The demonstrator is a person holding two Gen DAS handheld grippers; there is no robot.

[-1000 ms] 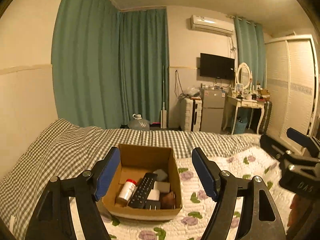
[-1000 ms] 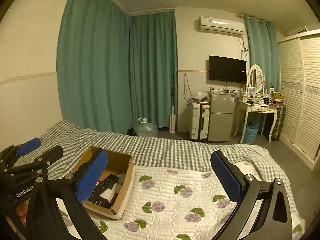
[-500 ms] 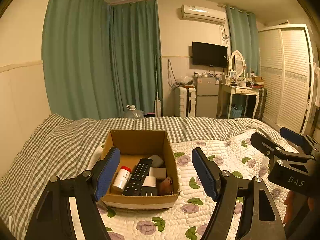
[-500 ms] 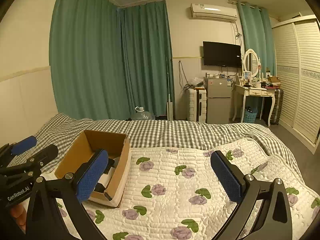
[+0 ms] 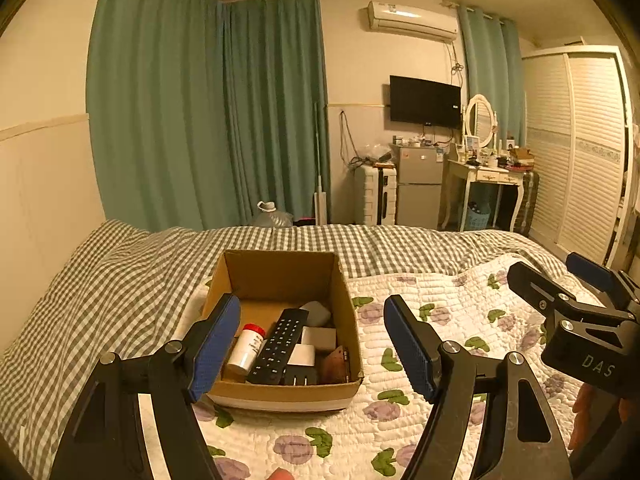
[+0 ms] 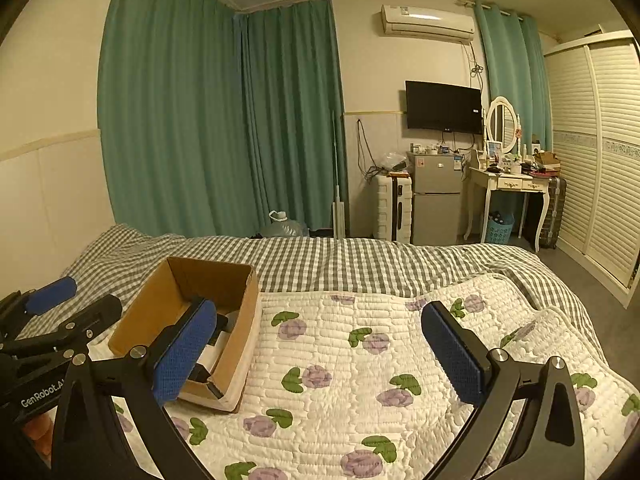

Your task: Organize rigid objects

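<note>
Both grippers' fingers (image 5: 216, 340) gape wide and empty, cardboard box (image 5: 280, 276) lying beyond the left pair.

The room is dim and everything looks yellow-orange. Light comes from above. It makes a bright shine on the air conditioner (image 5: 412, 22). Both pictures bend like a fishbowl, and their corners go black. The far wall looks soft and grainy. Dark shadow sits inside the cardboard box (image 5: 280, 280).
</note>
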